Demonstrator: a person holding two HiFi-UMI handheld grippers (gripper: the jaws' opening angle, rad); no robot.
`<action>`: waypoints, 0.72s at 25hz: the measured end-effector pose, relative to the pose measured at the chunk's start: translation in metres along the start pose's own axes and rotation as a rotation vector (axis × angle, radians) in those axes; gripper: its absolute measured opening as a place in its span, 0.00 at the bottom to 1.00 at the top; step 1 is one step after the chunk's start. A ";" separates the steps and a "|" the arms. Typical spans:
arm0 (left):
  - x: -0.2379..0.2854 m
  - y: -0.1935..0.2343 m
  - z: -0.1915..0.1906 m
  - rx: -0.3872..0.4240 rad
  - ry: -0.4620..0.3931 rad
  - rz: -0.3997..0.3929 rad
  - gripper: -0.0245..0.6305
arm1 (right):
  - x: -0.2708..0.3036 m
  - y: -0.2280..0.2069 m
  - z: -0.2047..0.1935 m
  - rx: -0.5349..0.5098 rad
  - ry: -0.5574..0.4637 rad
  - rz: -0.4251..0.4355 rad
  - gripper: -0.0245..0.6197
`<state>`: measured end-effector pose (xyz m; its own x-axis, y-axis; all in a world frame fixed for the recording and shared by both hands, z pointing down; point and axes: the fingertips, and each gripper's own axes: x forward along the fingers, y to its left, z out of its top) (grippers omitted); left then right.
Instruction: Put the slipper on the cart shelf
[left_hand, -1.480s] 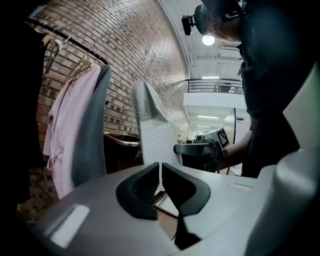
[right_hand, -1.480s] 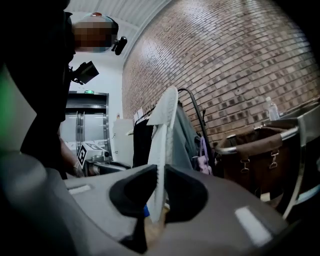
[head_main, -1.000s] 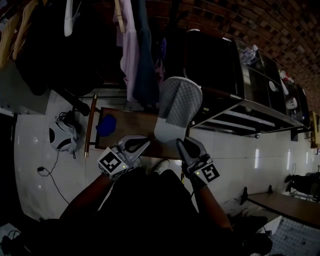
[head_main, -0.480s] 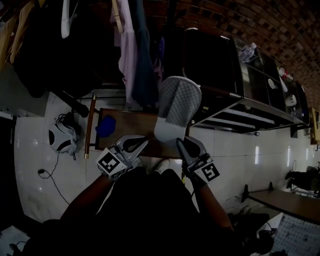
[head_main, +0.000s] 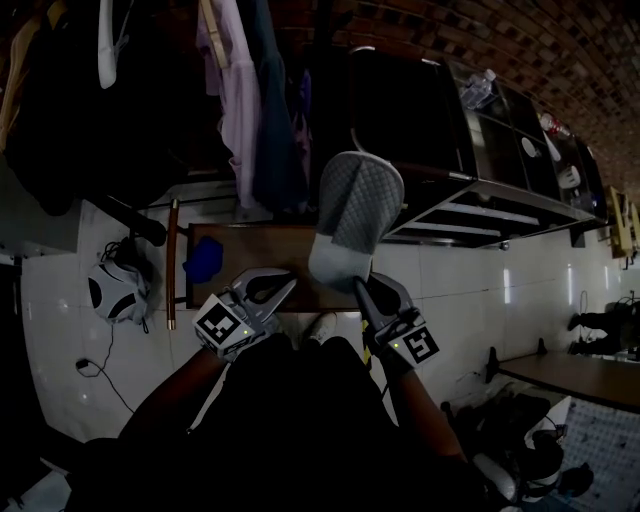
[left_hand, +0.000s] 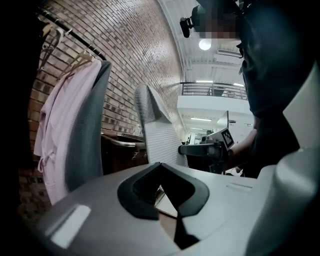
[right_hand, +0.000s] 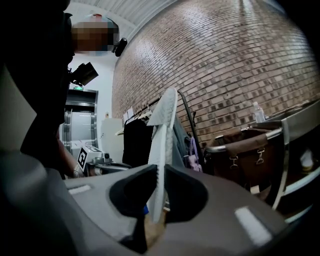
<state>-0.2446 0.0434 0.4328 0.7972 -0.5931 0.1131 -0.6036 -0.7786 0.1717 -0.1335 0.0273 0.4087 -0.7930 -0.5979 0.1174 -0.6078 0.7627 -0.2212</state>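
The grey quilted slipper (head_main: 355, 215) stands upright, sole toward me, with its heel end pinched in my right gripper (head_main: 366, 288), which is shut on it. In the right gripper view the slipper (right_hand: 162, 130) rises edge-on from between the two dark pads. My left gripper (head_main: 272, 288) hovers level with it to the left, shut with nothing in it, its tips meeting. The left gripper view shows the slipper (left_hand: 159, 132) and the right gripper (left_hand: 210, 149) beyond. The dark cart (head_main: 420, 130) with metal shelves (head_main: 480, 215) stands just behind and right of the slipper.
A low brown wooden table (head_main: 262, 248) with a blue thing (head_main: 205, 258) on it lies below the grippers. Clothes (head_main: 240, 110) hang on a rack at the back left. A white rounded object (head_main: 110, 290) with a cable sits on the tiled floor at left. Bottles (head_main: 478, 88) top the cart.
The head view has shifted, so the cart and clothes sit a little further left and up. Both grippers and the held slipper keep the same pose.
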 end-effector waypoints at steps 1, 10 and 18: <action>0.000 0.001 -0.001 0.005 0.003 -0.014 0.04 | 0.000 0.000 -0.001 0.008 -0.002 -0.014 0.11; 0.011 -0.005 -0.014 0.004 0.032 -0.145 0.04 | -0.016 -0.002 -0.014 0.054 -0.029 -0.157 0.11; 0.043 -0.036 -0.008 0.043 0.028 -0.216 0.04 | -0.060 -0.017 -0.015 0.076 -0.063 -0.219 0.11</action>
<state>-0.1887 0.0478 0.4391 0.9076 -0.4063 0.1057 -0.4186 -0.8951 0.1534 -0.0759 0.0543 0.4201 -0.6371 -0.7629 0.1101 -0.7579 0.5939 -0.2699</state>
